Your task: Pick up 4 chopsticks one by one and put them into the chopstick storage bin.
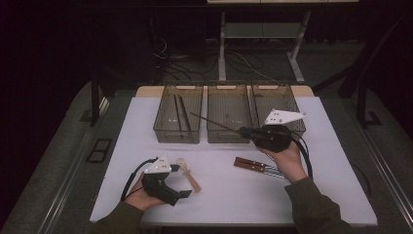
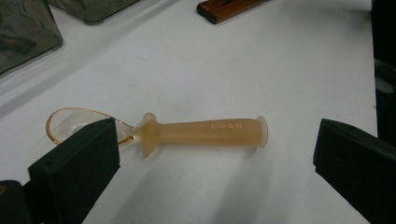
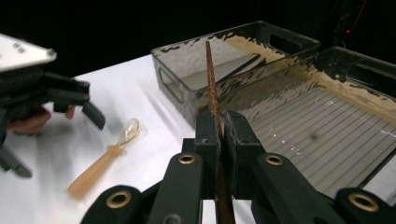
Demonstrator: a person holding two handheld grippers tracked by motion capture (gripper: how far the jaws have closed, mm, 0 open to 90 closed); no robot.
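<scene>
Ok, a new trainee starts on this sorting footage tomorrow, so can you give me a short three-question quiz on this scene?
1. True or false: the right gripper is shut on a brown chopstick.
2. What lies on the table between the open jaws of the left gripper? A) a fork B) a translucent spoon C) a knife
3. How many clear bins stand side by side at the far edge of the table?

Key: 1 true; 2 B; 3 three: the left bin, the middle bin and the right bin.
</scene>
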